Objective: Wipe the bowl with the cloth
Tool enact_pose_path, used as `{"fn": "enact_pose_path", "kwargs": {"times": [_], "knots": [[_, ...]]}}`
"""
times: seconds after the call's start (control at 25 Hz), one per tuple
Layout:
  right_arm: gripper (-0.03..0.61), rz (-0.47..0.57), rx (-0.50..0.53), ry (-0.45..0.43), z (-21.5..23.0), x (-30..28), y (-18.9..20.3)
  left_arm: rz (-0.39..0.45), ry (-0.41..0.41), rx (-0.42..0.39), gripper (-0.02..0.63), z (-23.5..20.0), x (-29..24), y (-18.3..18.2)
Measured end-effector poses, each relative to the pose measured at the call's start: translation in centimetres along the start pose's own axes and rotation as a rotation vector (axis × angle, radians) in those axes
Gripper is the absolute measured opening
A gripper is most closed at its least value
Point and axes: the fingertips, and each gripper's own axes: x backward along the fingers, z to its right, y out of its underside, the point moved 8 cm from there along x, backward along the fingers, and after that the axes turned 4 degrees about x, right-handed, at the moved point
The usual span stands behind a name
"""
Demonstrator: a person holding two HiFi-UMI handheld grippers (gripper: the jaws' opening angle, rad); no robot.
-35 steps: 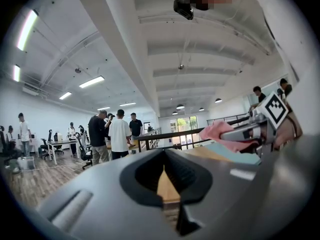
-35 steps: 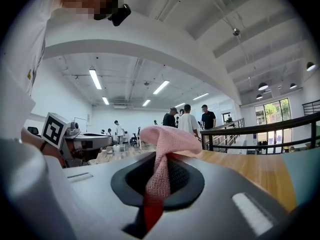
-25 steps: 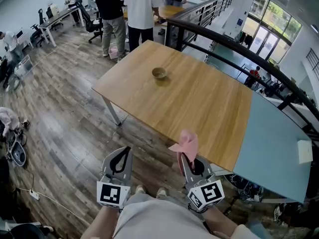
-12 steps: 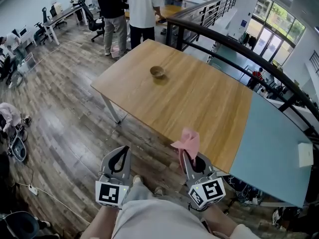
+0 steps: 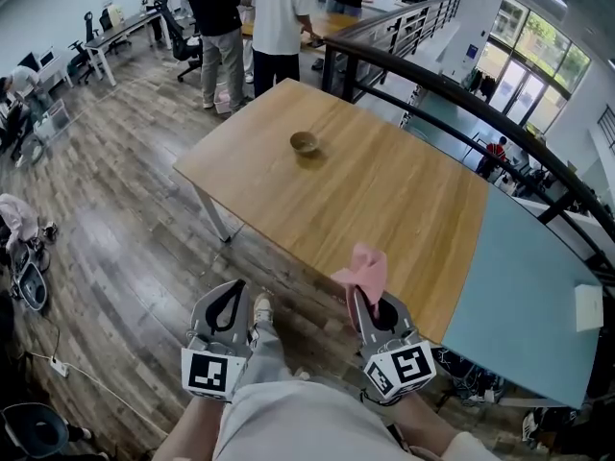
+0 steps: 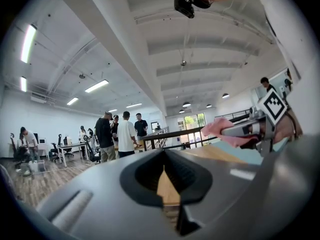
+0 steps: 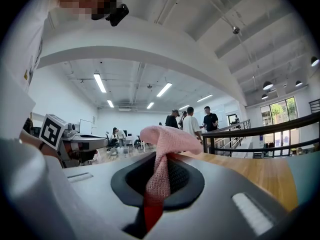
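While the person holds both tools low and close to the body, the left gripper and the right gripper are side by side with a gap between them. They hang over the wood floor, near the close edge of the table.

The left gripper has its jaws shut tight, and there is nothing in them. The right gripper pinches the pink cloth. The cloth sticks up out of the jaws and flops over at the top.

The bowl is small and brown. It sits by itself on the wooden table, toward the far side, well away from both grippers and the cloth.

A blue-green top joins the table on the right. A dark railing runs behind it. Some people stand by the far end of the table.
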Motion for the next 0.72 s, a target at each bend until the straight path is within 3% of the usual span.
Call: {"fn": "enact_pose_path", "kwargs": {"times": [0.72], "knots": [[0.015,-0.044,-0.001,0.045,3.8,-13.9,0.3,-0.025,0.076,0.021,0.002,-9.2,-14.0,1.3]]}}
